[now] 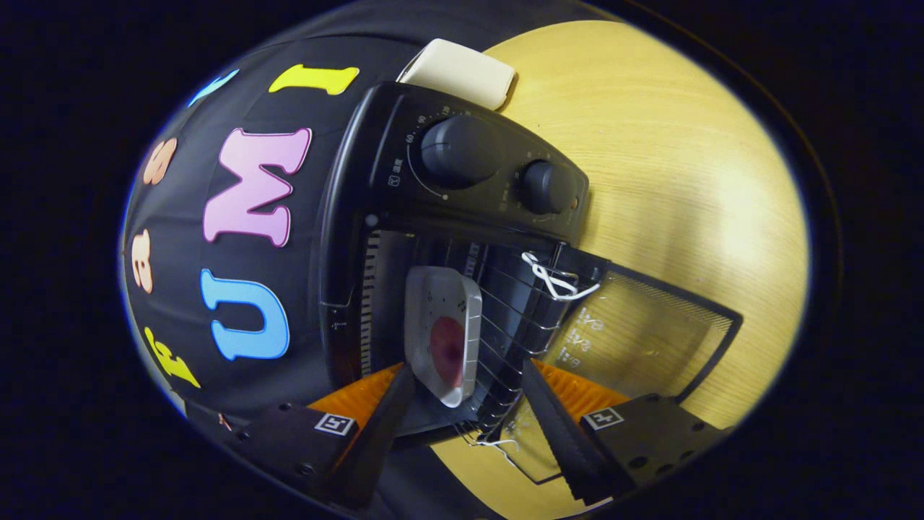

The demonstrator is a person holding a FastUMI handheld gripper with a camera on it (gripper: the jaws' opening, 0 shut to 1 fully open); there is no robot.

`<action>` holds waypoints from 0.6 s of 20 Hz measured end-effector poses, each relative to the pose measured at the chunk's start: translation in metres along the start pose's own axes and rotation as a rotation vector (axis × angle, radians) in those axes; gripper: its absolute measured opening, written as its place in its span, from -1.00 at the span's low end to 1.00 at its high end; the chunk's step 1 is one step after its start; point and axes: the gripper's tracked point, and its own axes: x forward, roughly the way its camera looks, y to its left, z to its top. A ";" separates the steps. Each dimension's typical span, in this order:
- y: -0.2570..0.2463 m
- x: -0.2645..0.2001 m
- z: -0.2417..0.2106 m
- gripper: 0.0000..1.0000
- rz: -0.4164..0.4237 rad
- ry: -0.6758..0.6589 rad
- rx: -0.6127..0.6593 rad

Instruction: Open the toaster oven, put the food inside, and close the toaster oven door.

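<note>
Two fingers of the gripper (465, 419) stand spread wide with nothing between them, and the whole view is rolled on its side, so the tool is held strongly tilted in front of the toaster oven (447, 238). The oven door (642, 339) hangs fully open, its glass pane lying flat over the wooden table (686, 166). A white string (552, 278) is tied at the door's hinge end, near the wire rack (516, 318). Inside the cavity, on that rack, rests a white square tray (440, 318) carrying a round reddish piece of food (447, 350). The tray sits just ahead of the fingertips, closer to one finger than the other, and neither finger touches it. Two dark knobs (458, 152) sit on the oven's control panel, beyond the cavity. Behind the oven, a cream-coloured block (462, 72) rests at the table's far side, against the booth wall.
</note>
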 end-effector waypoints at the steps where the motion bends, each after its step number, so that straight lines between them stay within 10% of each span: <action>1: -0.001 -0.007 0.000 0.98 -0.003 0.008 -0.018; 12: -0.058 -0.073 -0.030 0.97 -0.075 0.153 -0.476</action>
